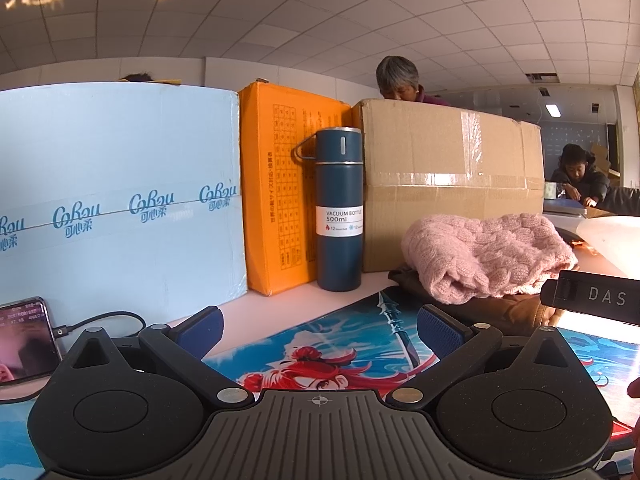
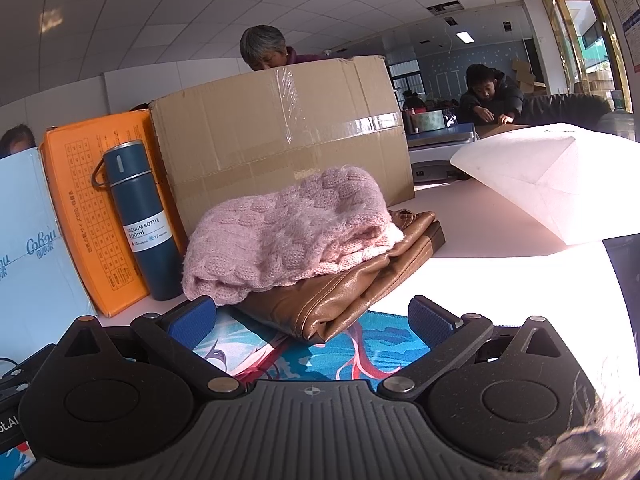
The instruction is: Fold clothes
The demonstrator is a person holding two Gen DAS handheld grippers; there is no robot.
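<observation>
Two garments stacked at the printed mat's point(image 2: 384, 348) far edge: pink knit sweater point(image 2: 292, 228) on a folded brown leather piece point(image 2: 344, 292) (both look already folded). Left gripper point(image 1: 318, 330) and right gripper point(image 2: 312, 320) hold nothing, fingers spread. Risk: a careless grab drags the pile into the vacuum bottle point(image 2: 144, 216) just beside it.

Mat point(image 2: 384, 344) lies clear between the right claw point(image 2: 314, 322) and the clothes pile point(image 2: 304, 248) ahead; boxes point(image 2: 280, 132) and bottle point(image 2: 140, 216) wall off beyond.
</observation>
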